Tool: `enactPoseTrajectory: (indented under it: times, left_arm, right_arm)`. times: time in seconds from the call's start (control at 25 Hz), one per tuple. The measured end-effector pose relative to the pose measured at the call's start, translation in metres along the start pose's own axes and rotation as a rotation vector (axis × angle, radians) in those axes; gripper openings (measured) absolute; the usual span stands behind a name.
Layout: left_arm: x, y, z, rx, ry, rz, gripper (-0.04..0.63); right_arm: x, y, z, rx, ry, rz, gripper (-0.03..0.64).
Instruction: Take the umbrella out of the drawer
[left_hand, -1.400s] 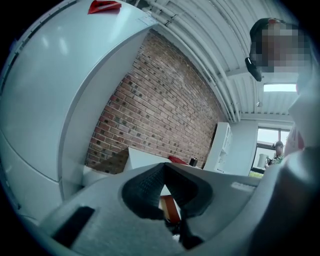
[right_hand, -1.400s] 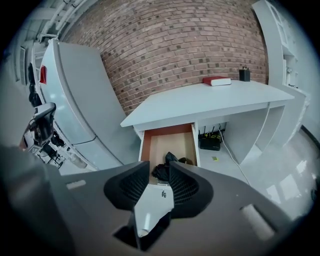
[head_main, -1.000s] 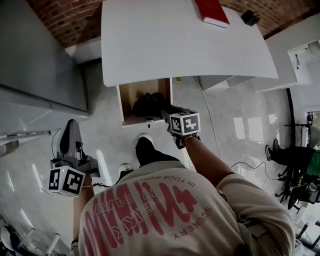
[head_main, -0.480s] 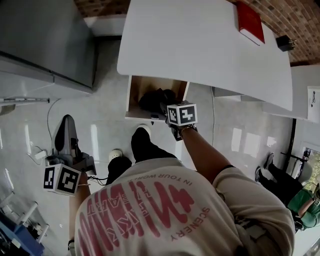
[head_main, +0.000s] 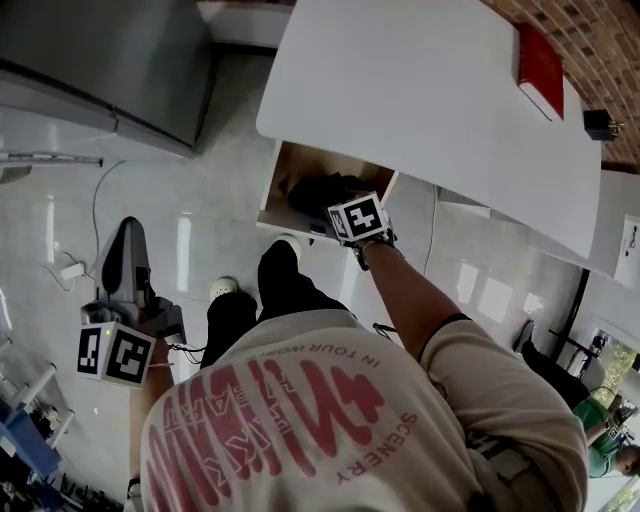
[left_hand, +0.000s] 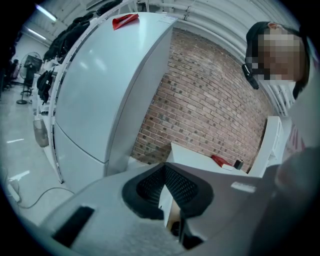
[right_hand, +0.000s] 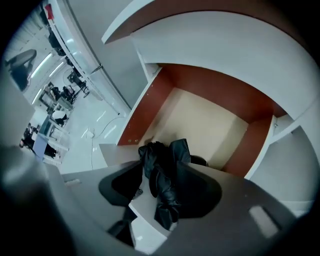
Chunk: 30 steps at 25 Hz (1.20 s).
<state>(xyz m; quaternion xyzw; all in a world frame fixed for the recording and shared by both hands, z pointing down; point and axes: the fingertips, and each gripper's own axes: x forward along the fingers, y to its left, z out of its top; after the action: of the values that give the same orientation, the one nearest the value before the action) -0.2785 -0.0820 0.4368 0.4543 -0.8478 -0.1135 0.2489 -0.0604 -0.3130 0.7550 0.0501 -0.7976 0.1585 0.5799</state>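
Note:
A black folded umbrella (head_main: 315, 190) lies in the open wooden drawer (head_main: 272, 192) under the white table (head_main: 420, 90). My right gripper (head_main: 345, 212) points steeply down into the drawer, right over it. In the right gripper view the umbrella (right_hand: 162, 160) lies between the jaws of the right gripper (right_hand: 162, 187), draped across the drawer's front edge (right_hand: 112, 152). These jaws have just been opening and stand apart on either side of it. My left gripper (head_main: 124, 245) hangs low at the left, away from the drawer. Seen in its own view, the left gripper (left_hand: 164, 172) has its tips together, with nothing between them.
A red book (head_main: 540, 70) and a small black object (head_main: 600, 125) lie on the table's far side. A big grey cabinet (head_main: 100, 60) stands at the left. A cable (head_main: 70, 268) runs over the glossy floor. The person's black shoe (head_main: 277, 262) is just before the drawer.
The right gripper has dropped towards the umbrella in the drawer and tipped more steeply down. The left gripper has sunk a little at the left.

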Motion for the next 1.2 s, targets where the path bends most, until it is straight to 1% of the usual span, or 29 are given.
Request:
enactPoseTrajectory:
  times: [0.12,0.28,0.4,0.52,0.64,0.92,1.04,1.12,1.2]
  left_arm:
    - [0.0,0.008,-0.001,-0.006,0.004,0.021,0.003]
    - [0.001,0.016,-0.003,-0.01,0.012,0.041,0.003]
    - [0.003,0.019,-0.006,-0.012,0.018,0.048,0.003]
    - [0.004,0.02,-0.009,-0.02,0.026,0.056,0.003]
    - [0.007,0.017,-0.012,-0.025,0.039,0.043,0.003]
    - [0.014,0.012,-0.017,-0.028,0.052,0.014,0.003]
    - [0.016,0.01,-0.019,-0.025,0.061,0.008,0.003]
    - [0.015,0.01,-0.021,-0.023,0.066,0.007,0.003]
    - [0.012,0.012,-0.022,-0.023,0.067,0.014,0.003]
  right_arm:
    - [0.011,-0.001,-0.005,-0.054,0.054,0.001,0.233]
    - [0.027,-0.004,-0.021,-0.083,0.125,-0.008,0.235]
    - [0.037,-0.006,-0.035,-0.089,0.175,0.001,0.239]
    - [0.039,-0.005,-0.039,-0.091,0.179,0.008,0.241]
    - [0.041,-0.006,-0.041,-0.116,0.191,0.006,0.241]
    - [0.046,-0.004,-0.045,-0.281,0.256,-0.02,0.245]
    - [0.048,-0.009,-0.045,-0.337,0.278,-0.054,0.244]
    - [0.051,-0.011,-0.045,-0.348,0.282,-0.073,0.244]
    - [0.052,-0.011,-0.045,-0.324,0.28,-0.078,0.245]
